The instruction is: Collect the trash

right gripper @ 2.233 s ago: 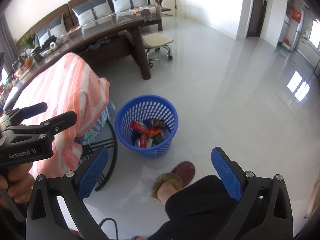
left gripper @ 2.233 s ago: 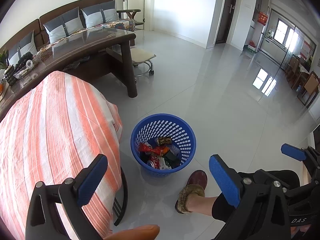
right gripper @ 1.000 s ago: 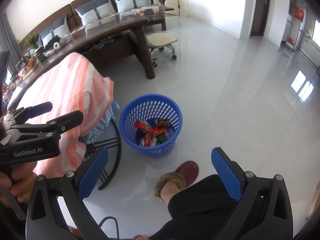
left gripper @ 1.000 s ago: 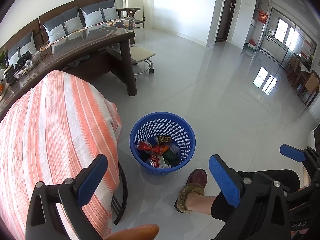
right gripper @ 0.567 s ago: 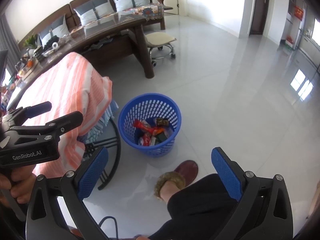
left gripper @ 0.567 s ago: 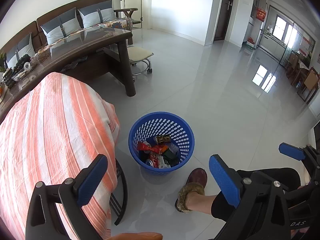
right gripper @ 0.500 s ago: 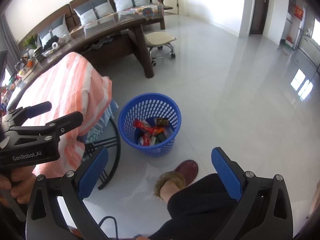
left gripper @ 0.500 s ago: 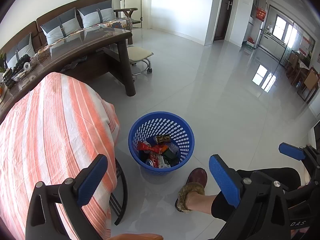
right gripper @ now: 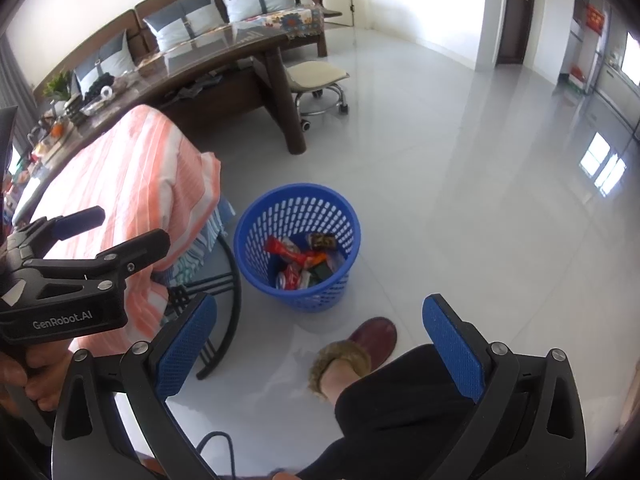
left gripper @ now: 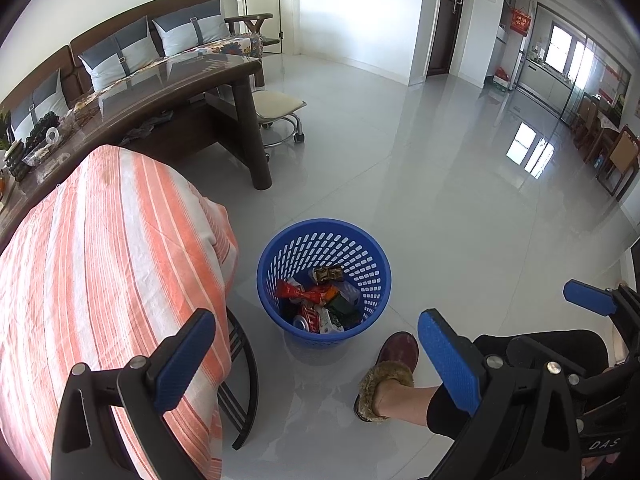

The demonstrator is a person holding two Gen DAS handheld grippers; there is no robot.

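Both hand-held grippers still hover open, basket (left gripper: 376,264) barely shifted in view

- A striped orange-and-white cloth (left gripper: 100,248) covers a piece of furniture with black curved legs (left gripper: 244,384).
- A long dark table (left gripper: 168,92) stands behind it, its glossy top cluttered at the far left end.
- A cream stool (left gripper: 280,104) on castors sits just beside the table leg.
- A wooden sofa (left gripper: 132,40) with grey cushions lines the wall.
- A maroon slipper (left gripper: 390,364) rests on the shiny white floor (left gripper: 440,184).
- A dark door (left gripper: 446,16) stands at the back.
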